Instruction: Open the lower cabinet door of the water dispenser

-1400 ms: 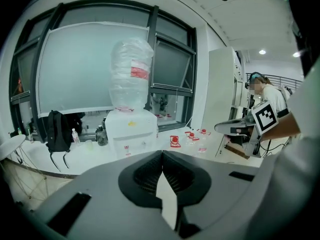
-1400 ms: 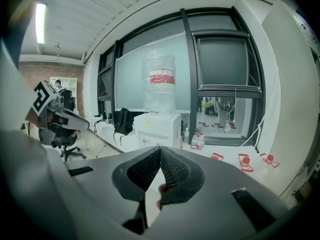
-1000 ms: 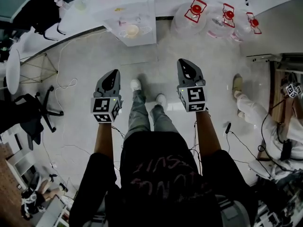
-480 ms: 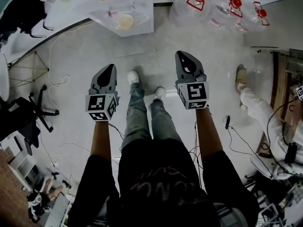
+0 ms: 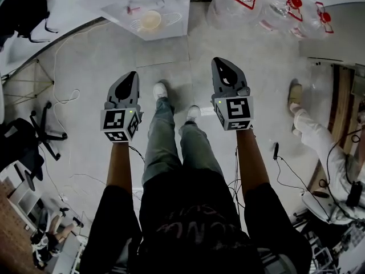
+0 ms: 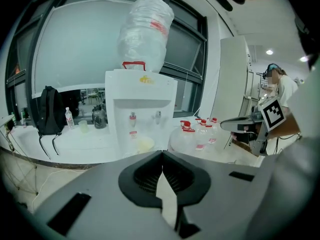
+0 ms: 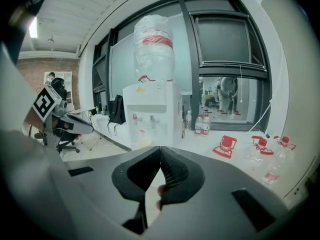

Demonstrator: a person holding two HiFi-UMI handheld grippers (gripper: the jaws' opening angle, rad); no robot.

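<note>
Left tongs (image 5: 133, 76) are pressed shut, tips meeting, with nothing between them. Right tongs (image 5: 221, 63) are shut and empty too. A person holds both out in front at about the same level, pointing forward and down over a pale floor (image 5: 85, 101), with the person's shoes between them.

The water dispenser (image 5: 153, 11) stands farther off, ahead and slightly left, well apart from both tongs. It is a white box with two taps, a pale cup on its drip tray and a large clear bottle (image 6: 145, 28) upturned on top. Its lower cabinet door sits below the taps, but each gripper's own body hides that part, so the handle and hinge side cannot be told. Clear water jugs (image 5: 268, 4) with red caps crowd the floor at the far right of the dispenser.

The step in hand is probably the approach. It would go best by stepping nearer and crouching until the door front shows. Then one pair of tongs should spread before reaching for the door's edge or handle. Pull along the door's swing, and keep the other tongs clear of the jugs.
</note>
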